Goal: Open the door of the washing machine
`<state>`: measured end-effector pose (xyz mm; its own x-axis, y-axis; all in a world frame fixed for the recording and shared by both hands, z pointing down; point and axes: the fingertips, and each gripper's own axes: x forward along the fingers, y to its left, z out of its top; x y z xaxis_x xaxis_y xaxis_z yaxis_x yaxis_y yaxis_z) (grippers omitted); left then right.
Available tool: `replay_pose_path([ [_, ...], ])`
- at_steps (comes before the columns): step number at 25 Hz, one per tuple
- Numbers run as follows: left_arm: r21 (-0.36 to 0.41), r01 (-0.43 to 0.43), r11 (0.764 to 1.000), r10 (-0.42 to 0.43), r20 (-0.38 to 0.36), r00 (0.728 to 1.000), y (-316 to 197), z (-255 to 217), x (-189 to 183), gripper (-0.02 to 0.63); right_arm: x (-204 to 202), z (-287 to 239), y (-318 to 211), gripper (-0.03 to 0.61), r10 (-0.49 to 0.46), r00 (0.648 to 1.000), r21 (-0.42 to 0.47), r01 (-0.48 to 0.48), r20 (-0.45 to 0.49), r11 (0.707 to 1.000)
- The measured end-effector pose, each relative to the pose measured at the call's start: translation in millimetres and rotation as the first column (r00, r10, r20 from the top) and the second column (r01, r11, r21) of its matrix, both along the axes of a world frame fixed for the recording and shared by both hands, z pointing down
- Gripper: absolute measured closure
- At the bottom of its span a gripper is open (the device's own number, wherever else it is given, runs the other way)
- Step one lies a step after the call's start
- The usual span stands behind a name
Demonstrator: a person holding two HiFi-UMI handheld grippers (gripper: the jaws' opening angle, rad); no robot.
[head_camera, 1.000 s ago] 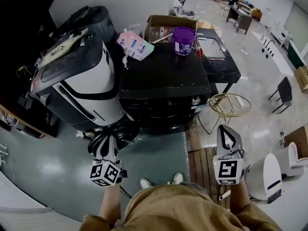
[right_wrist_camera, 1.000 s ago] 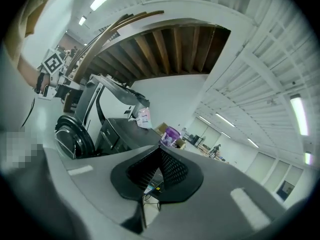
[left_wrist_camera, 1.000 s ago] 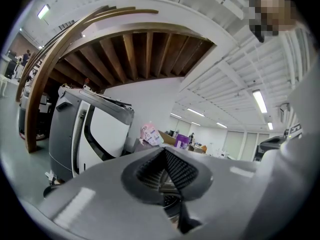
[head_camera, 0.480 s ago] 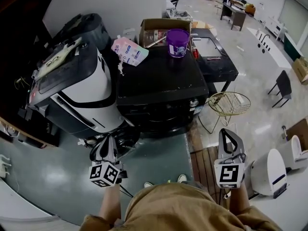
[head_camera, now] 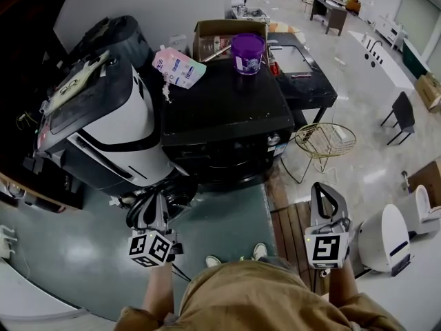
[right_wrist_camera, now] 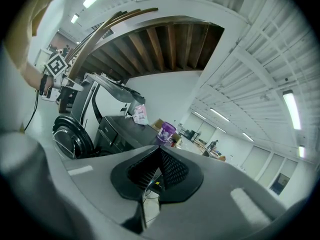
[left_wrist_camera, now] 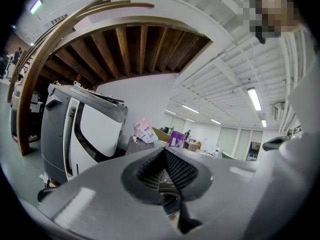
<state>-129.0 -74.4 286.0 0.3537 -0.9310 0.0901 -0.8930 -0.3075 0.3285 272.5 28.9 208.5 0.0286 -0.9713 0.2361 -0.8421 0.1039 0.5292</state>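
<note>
Door (right_wrist_camera: 70, 136), round, dark and shiny, is half hidden behind your clenched left gripper (head_camera: 156, 198); your right gripper (head_camera: 324, 193) is clenched too.

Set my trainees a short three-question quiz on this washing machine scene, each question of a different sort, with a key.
1. Which of these stands on the black washing machine, near the pink pouch? A a purple tub; B a kettle; C a red bucket.
2. True or false: the right gripper is shut on the purple tub.
3. Fill in: the jaws of the left gripper are ___.
Key: 1 A; 2 false, it is shut on nothing, well short of the machine; 3 shut.
</note>
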Motion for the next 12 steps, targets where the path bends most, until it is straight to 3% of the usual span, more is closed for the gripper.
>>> replay_pose_path([
  [12,-0.030,0.028,0.999,-0.028,0.008,1.000,26,11,-7,0.554,-8,7,9,0.574,-0.035,0.999,-0.020,0.035,0.004,0.999],
])
